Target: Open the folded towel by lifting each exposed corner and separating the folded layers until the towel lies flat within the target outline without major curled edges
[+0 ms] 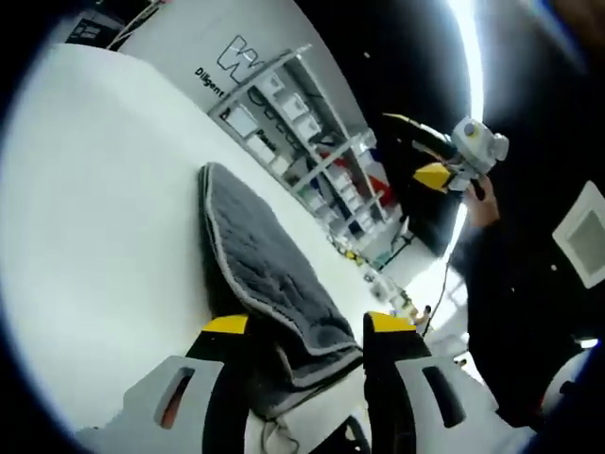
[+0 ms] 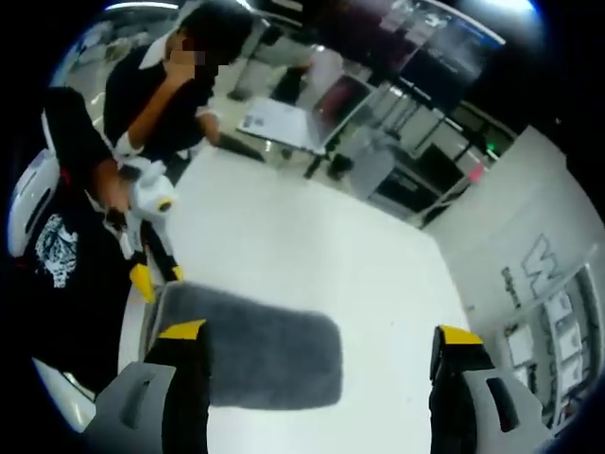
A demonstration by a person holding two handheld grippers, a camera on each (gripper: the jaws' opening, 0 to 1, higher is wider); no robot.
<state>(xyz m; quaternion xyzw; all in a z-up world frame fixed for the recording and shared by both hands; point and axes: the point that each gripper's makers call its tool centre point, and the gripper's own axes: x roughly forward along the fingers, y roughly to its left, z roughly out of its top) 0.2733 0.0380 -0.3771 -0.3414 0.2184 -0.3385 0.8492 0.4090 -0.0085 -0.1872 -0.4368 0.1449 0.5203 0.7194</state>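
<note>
One towel (image 1: 269, 270), grey with a paler stitched edge, lies folded on the white counter (image 1: 104, 218). In the left gripper view at least two layers show at its near end, the upper one stopping short of the lower, and that end reaches down between the two yellow-tipped jaws of the left tongs (image 1: 304, 326). The jaws stand well apart on either side of the cloth; whether they touch it I cannot tell, but they are not pinched on it. In the right gripper view the same towel (image 2: 250, 355) is a soft rectangle near the counter's (image 2: 312, 246) near edge.

Two tongs in all. The right tongs (image 2: 317, 333) are spread wide with nothing between the jaws: the left jaw overlaps the towel's near corner in the picture, the right jaw stands over bare counter. Seen from the left gripper view, the right tongs (image 1: 435, 175) hang above and beyond the towel, in a hand. The left tongs (image 2: 151, 274) appear in the right gripper view at the towel's far-left corner, tips down beside it.

Two people show: one in a black printed shirt (image 2: 57, 246) holding the tongs, another in dark clothes (image 2: 156, 95) leaning at the counter's far side. Beyond the counter stand shelves (image 1: 302, 142) of white bins, a laptop (image 2: 284, 118) and a white wall with lettering (image 2: 539, 265).
</note>
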